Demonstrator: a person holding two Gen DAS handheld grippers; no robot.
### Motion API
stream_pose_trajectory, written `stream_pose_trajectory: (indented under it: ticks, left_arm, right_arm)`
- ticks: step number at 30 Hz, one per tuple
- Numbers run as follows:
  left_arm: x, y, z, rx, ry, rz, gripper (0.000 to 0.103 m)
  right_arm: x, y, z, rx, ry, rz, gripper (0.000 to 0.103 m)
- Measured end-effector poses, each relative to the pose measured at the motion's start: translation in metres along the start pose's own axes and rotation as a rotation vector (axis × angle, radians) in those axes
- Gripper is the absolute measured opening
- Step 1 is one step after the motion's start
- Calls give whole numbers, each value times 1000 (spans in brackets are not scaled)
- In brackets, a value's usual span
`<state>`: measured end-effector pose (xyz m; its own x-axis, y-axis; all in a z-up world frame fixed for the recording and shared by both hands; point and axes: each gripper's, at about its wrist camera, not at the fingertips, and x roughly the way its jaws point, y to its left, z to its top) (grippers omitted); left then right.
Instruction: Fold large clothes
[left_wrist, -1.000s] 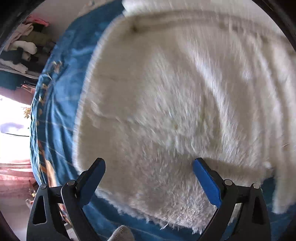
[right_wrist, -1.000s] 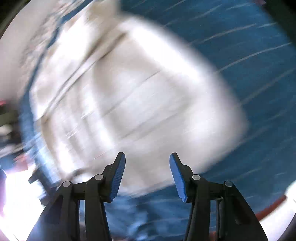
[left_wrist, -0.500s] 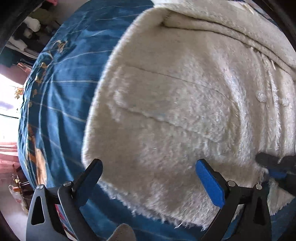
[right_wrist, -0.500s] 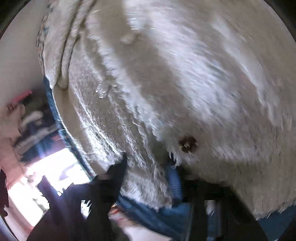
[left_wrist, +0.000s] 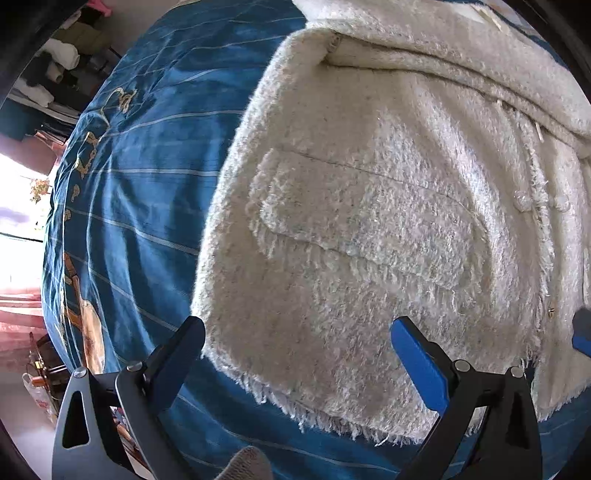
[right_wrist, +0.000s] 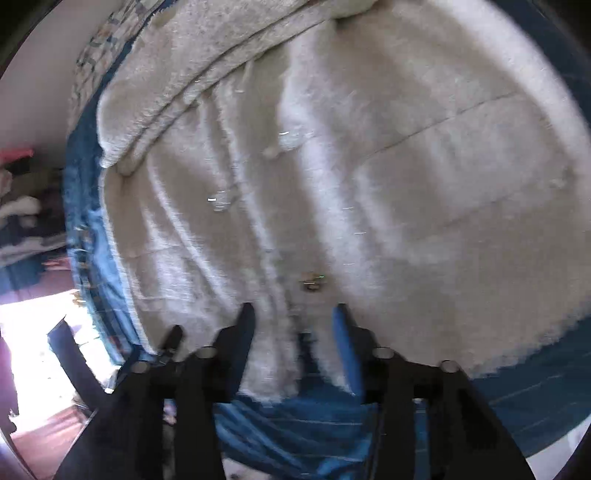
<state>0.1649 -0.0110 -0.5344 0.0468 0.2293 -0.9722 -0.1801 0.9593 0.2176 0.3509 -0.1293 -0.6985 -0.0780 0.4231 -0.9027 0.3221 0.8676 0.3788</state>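
A fluffy cream-white coat (left_wrist: 388, 221) is seen spread flat on a bed covered by a blue bedspread (left_wrist: 147, 166) with thin pale stripes and gold embroidery near its edge. The coat fills most of both views. On its front, a flapped pocket (left_wrist: 354, 236) is visible, and a folded sleeve or lapel band lies across the upper part. A fringed hem (left_wrist: 332, 417) runs along the lower edge, with bare bedspread just below it.

In the left wrist view, the left gripper (left_wrist: 295, 354) is held above the coat's lower corner, its jaws spread wide, with nothing pinched between them. One dark finger is seen over the bedspread beside the coat's edge, the other, blue-padded finger over the fabric near the hem. At the far right edge of this view, a tip of the right gripper (left_wrist: 583, 332) is glimpsed.

In the blurred right wrist view, the right gripper (right_wrist: 293, 325) is placed at the hem by the coat's front opening, near a small metal clasp (right_wrist: 312, 282). Its jaws are opening; a fold of fabric lies between them, not clamped.

Beyond the bed, stacked folded clothes (left_wrist: 59, 62) are seen by a wall, and a bright sunlit floor area (right_wrist: 37, 332) at the left.
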Motion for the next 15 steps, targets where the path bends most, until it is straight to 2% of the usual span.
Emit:
stream_pose_trajectory:
  ticks: [3,5,6,7,8,9,10,11,15]
  left_arm:
    - [9,-5,-1,27,21,13,103]
    - [14,-9,-3,49,36,15,103]
    - [13,-14,-6,55,38,15,103]
    - [14,-16,-7,62,35,12,103]
    - [15,-17,-9,74,33,11,103]
    - [15,-19,-9,80,33,7,103]
    - [15,-20,-10,87,33,1,103]
    - [16,-20,-11,92,37,-5,103]
    - [14,-26,-11,107,39,-32,103]
  right_arm:
    - [18,-30,-5,-35,69,-74,48]
    - [41,-28,-13,-62,116,-155,45]
    - [45,-31,-17,-45,96,-176,27]
    - [47,-31,-20,-26,60,-201,19]
    - [49,-29,-23,-9,44,-203,16]
    - [47,-28,-24,16,30,-195,10]
    - [39,-31,-27,70,23,-149,8]
    - [39,-31,-27,70,23,-149,8]
    - [30,-27,-33,116,43,-21,7]
